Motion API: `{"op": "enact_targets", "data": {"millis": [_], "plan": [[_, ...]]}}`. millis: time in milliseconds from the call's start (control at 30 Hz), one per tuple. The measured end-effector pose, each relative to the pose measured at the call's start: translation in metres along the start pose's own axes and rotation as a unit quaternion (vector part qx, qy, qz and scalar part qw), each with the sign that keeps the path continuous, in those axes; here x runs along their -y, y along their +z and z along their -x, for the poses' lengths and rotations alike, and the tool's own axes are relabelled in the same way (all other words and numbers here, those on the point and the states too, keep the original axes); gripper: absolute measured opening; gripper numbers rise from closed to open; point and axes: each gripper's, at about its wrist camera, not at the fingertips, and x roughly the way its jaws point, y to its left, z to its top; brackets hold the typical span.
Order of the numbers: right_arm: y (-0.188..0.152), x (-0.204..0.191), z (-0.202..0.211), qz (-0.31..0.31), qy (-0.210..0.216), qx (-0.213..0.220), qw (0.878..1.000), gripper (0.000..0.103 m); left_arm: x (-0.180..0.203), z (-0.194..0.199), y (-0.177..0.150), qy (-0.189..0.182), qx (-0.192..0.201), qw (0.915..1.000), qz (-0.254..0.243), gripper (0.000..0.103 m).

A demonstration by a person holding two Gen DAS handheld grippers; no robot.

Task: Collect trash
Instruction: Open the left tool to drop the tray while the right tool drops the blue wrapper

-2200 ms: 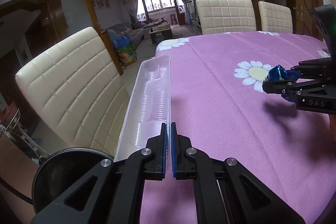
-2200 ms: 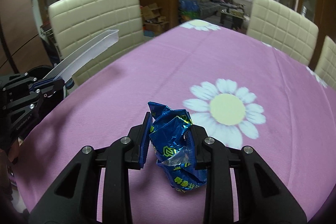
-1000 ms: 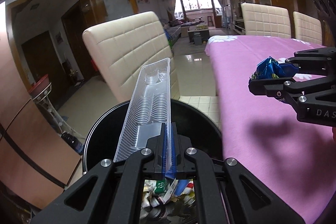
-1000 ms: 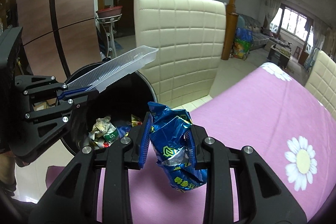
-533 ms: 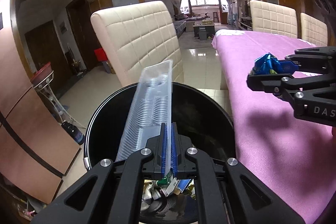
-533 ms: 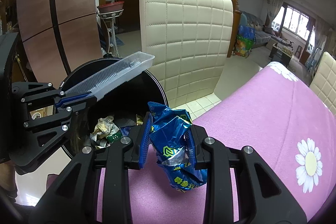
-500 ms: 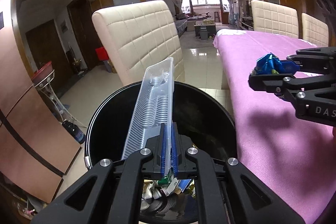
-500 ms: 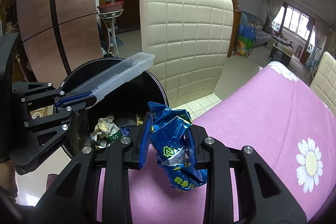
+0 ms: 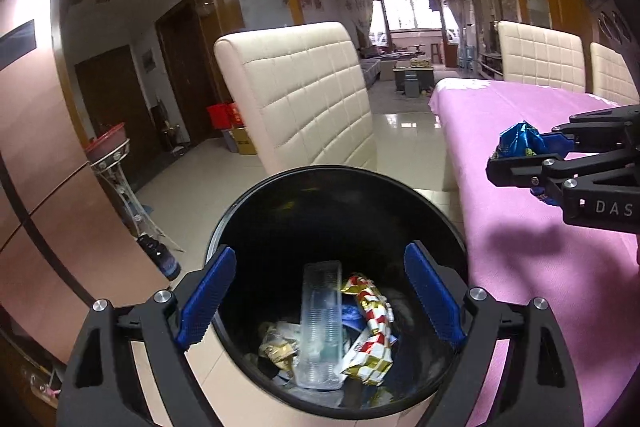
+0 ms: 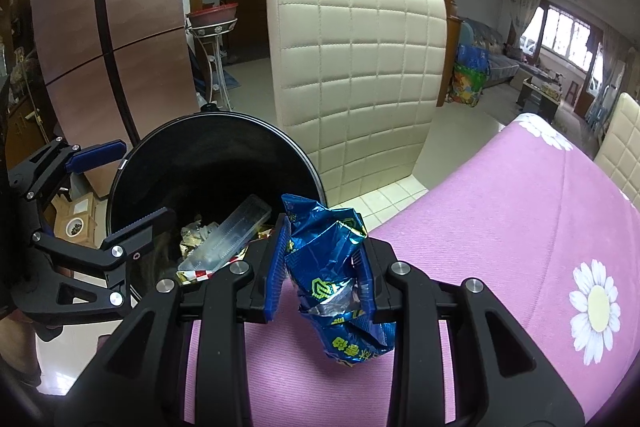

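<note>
Cream chair (image 9: pixel 304 95) beside pink-clothed table (image 9: pixel 532 267)

The left wrist camera looks forward and steeply down, close over the black trash bin (image 9: pixel 340 187), with the living room window far behind. The right wrist camera sits above the purple counter (image 10: pixel 500 219) edge, facing the cream chair (image 10: pixel 356 75), tilted down. Both views share the bin, the chair and the counter.

White capital letters "DAS" stood on the black body of the right gripper (image 9: pixel 520 163), at three o'clock in the left wrist view. The crumpled blue wrapper (image 10: pixel 332 275) bore a green hexagonal logo and yellow-green characters, too creased to read.
</note>
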Motion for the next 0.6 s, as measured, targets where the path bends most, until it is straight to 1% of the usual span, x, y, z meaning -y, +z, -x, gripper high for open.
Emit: {"op": "enact_targets", "data": {"millis": [167,333,400,433,467,500,533,600], "plan": [[0.007,-0.011,-0.006,0.005,0.021,-0.001,1.000,0.033,-0.010,0.006,-0.006,0.030,0.000,0.9996,-0.001,0.084],[0.017,-0.026,-0.016,0.002,0.057,-0.007,0.998,0.034,-0.020,0.007,-0.007,0.043,-0.004,0.9991,0.008,0.084],[0.020,-0.028,-0.021,-0.009,0.073,-0.010,0.997,0.041,-0.024,0.007,-0.009,0.044,-0.006,0.9990,0.013,0.084],[0.021,-0.029,-0.021,-0.015,0.073,-0.007,0.997,0.061,-0.025,0.007,-0.009,0.043,-0.006,0.9989,0.014,0.084],[0.021,-0.028,-0.020,-0.022,0.068,0.002,0.997,0.079,-0.026,0.007,-0.009,0.043,-0.007,0.9989,0.015,0.084],[0.021,-0.027,-0.017,-0.027,0.061,0.015,0.998,0.080,-0.025,0.007,-0.009,0.044,-0.007,0.9989,0.015,0.084],[0.021,-0.027,-0.016,-0.026,0.057,0.017,0.998,0.080,-0.025,0.007,-0.010,0.045,-0.007,0.9989,0.014,0.084],[0.020,-0.026,-0.016,-0.017,0.033,0.017,0.999,0.079,-0.024,0.008,-0.010,0.048,-0.006,0.9987,0.013,0.084]]}}
